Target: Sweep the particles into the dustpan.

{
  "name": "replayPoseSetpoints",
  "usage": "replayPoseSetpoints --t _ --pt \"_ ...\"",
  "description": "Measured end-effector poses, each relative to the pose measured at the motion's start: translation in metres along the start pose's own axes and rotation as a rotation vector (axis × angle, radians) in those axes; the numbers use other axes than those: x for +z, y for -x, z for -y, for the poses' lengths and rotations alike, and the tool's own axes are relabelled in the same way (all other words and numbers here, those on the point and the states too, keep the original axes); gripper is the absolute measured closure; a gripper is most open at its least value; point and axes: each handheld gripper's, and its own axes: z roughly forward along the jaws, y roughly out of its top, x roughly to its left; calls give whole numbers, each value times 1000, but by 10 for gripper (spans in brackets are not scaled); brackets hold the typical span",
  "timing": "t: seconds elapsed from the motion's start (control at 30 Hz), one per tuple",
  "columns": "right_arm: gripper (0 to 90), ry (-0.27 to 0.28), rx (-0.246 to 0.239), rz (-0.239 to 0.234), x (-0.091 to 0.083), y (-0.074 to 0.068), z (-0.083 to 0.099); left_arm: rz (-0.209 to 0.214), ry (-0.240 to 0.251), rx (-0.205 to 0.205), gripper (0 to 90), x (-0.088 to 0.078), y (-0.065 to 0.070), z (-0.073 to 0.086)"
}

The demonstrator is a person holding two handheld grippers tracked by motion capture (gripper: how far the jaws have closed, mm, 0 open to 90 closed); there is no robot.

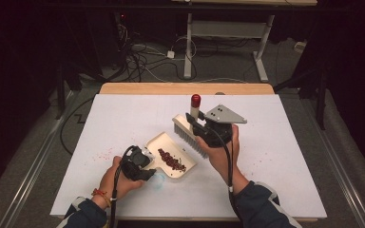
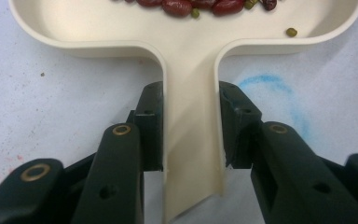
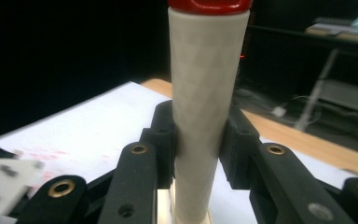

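Your left gripper point(image 1: 147, 167) is clenched on the handle of a cream dustpan point(image 1: 158, 142) lying flat on the white table point(image 1: 123, 118), with a pile of red beans point(image 1: 172, 160) in its tray. Your right gripper point(image 1: 193, 122) is clamped on the upright handle of a brush point(image 1: 189, 137), bristles down just beyond the pan's open edge. Loose red specks point(image 1: 102, 155) lie left of the pan. Keep the pan pressed flat and sweep toward its mouth in short, low strokes so the beans don't bounce out.
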Motion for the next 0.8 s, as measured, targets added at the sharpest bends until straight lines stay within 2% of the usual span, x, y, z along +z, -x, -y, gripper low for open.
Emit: replayPoseSetpoints --t 0.1,0.27,0.4,0.57,0.67,0.8 --pt "700 -9 -17 22 2 4 4 -1 1 -2 639 -1 0 1" --pt "700 -62 -16 14 4 7 20 0 -2 3 638 -3 1 4" --pt "700 -80 -23 3 4 7 30 0 -1 0 638 -3 2 5" --pt "700 -76 -3 -28 1 7 33 -1 -2 0 638 -3 2 6" --pt "700 -69 -29 -35 0 4 34 -1 -2 0 638 -2 2 7" --pt "699 -71 -22 -53 0 2 35 -3 -2 0 638 -2 2 7"
